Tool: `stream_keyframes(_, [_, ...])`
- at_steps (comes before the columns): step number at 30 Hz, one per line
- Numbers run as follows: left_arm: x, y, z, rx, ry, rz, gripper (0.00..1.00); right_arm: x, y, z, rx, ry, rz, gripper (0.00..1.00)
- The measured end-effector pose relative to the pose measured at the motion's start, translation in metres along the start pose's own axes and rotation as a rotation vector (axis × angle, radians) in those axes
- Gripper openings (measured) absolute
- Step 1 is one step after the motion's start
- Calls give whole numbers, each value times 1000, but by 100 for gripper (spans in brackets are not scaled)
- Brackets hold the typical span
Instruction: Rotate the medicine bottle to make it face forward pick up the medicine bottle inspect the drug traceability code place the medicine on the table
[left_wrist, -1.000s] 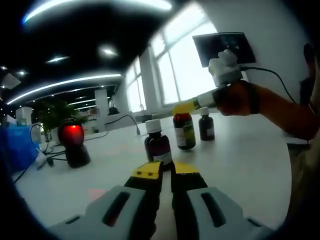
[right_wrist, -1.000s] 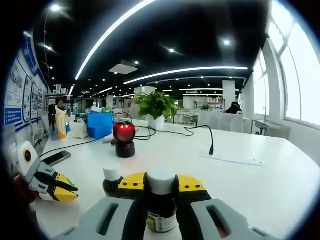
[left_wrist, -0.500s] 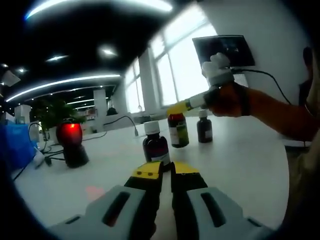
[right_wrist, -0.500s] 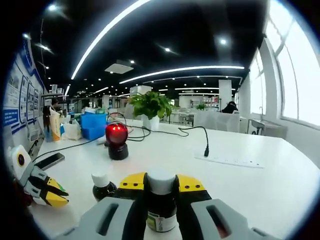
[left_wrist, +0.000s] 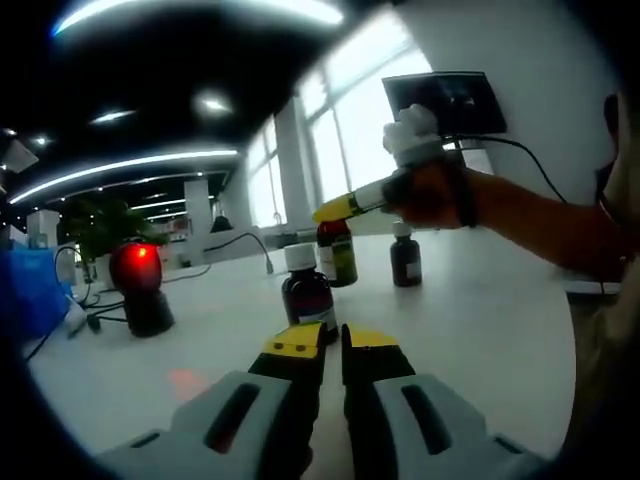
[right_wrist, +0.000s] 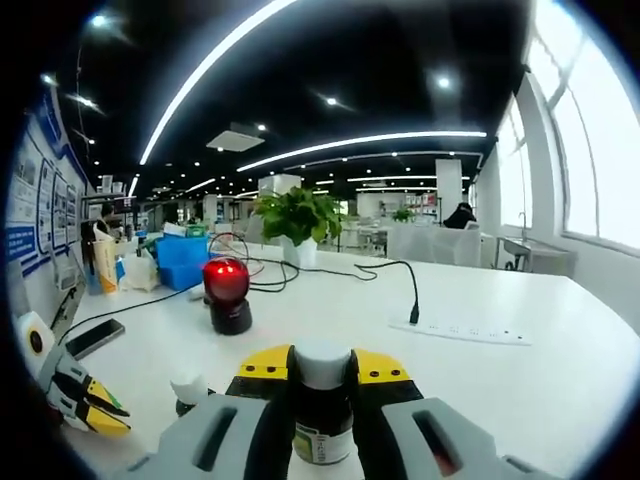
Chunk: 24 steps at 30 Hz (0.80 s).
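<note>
My right gripper is shut on a dark medicine bottle with a white cap, standing upright between its yellow-tipped fingers. In the left gripper view the same bottle, with its green and yellow label, hangs above the white table in the right gripper, which a hand holds. My left gripper is shut on nothing, low over the table. Just ahead of it stands a second dark bottle with a white cap. The left gripper is at the lower left of the right gripper view, close to that bottle's cap.
A third small bottle stands further right on the table. A red-lit scanner sits mid-table, with a power strip, cables, a potted plant, a blue box and a phone around it.
The right gripper has lifted its bottle higher and carried it left, toward the scanner side. The left gripper has stayed about where it was.
</note>
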<state>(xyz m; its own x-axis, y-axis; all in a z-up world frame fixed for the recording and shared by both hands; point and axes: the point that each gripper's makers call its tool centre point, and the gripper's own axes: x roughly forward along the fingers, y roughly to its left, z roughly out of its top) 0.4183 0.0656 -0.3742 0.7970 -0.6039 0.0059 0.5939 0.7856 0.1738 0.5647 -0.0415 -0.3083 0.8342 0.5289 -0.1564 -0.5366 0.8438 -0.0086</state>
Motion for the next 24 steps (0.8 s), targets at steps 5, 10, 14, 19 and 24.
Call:
stream_keyframes(5, [0,-1,1,-5,-4,-7,0,14,0,8,-30,4,1,17])
stream_keyframes(10, [0,-2,1,-5,-4,-13,0,28,1,16,-21,0,17,17])
stream_keyframes(14, [0,-2,0,-10,-3,-15,0,39,5,24,-39,-11,16,16])
stream_keyframes(19, [0,-3,1,-6,-2,-16,0,53,11,31,-39,-19,28,16])
stream_keyframes(24, [1,-3,0,-3,1,-16,0,66,20,33,-40,-9,47,16])
